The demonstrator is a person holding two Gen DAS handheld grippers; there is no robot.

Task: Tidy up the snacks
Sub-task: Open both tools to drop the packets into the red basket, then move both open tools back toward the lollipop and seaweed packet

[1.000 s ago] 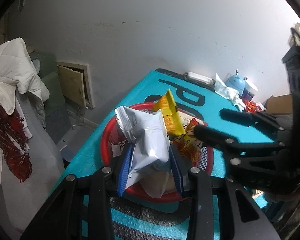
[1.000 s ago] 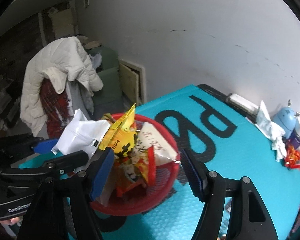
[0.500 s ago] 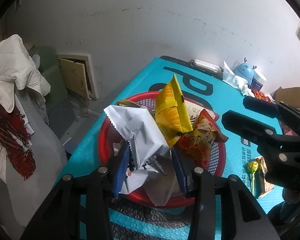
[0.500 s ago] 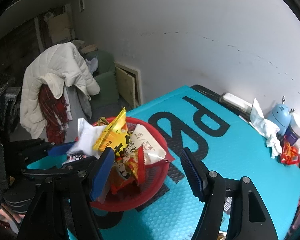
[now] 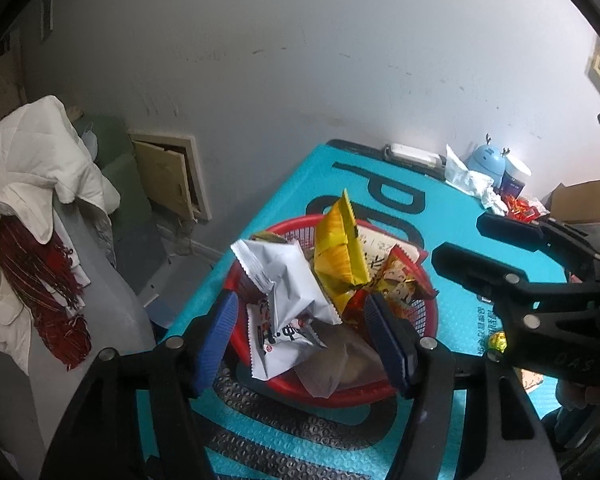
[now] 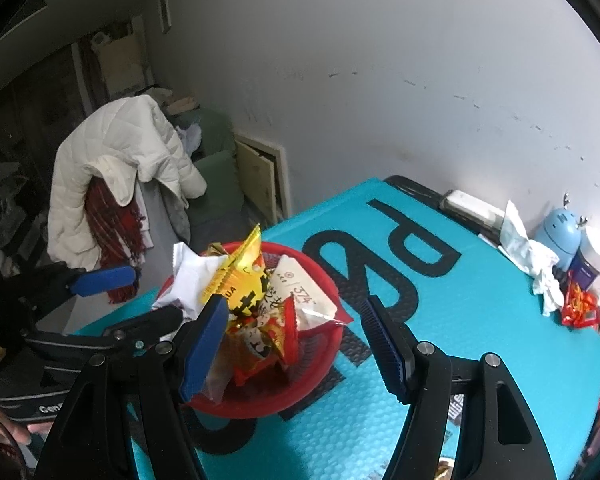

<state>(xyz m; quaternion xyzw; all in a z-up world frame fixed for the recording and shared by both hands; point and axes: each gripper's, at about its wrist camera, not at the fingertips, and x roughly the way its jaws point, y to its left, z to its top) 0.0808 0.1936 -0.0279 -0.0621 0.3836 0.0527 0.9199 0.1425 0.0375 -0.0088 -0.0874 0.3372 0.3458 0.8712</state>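
Observation:
A red basket (image 5: 425, 322) (image 6: 320, 364) stands on the teal mat, heaped with snack packets. A white packet (image 5: 284, 280) (image 6: 188, 276) lies at its left side, next to an upright yellow packet (image 5: 340, 252) (image 6: 240, 276) and an orange-red packet (image 5: 400, 284) (image 6: 268, 340). My left gripper (image 5: 300, 340) (image 6: 156, 294) hovers over the basket's near side. Its jaws are opening, and the white packet lies between the blue pads, which do not press on it. My right gripper (image 6: 294, 344) (image 5: 458, 240) stands open above the basket's right side, holding nothing.
A wrapped yellow candy (image 5: 498, 340) lies on the mat right of the basket. At the far right are crumpled tissue (image 5: 468, 178), a blue gadget (image 5: 488, 160), red wrappers (image 5: 520, 208) and a cardboard box (image 5: 584, 200). A chair with a white jacket (image 5: 40, 168) stands beyond the table's left edge.
My left gripper's jaws have spread and let go of the white packet, which has settled into the basket. The right gripper stays open over the basket.

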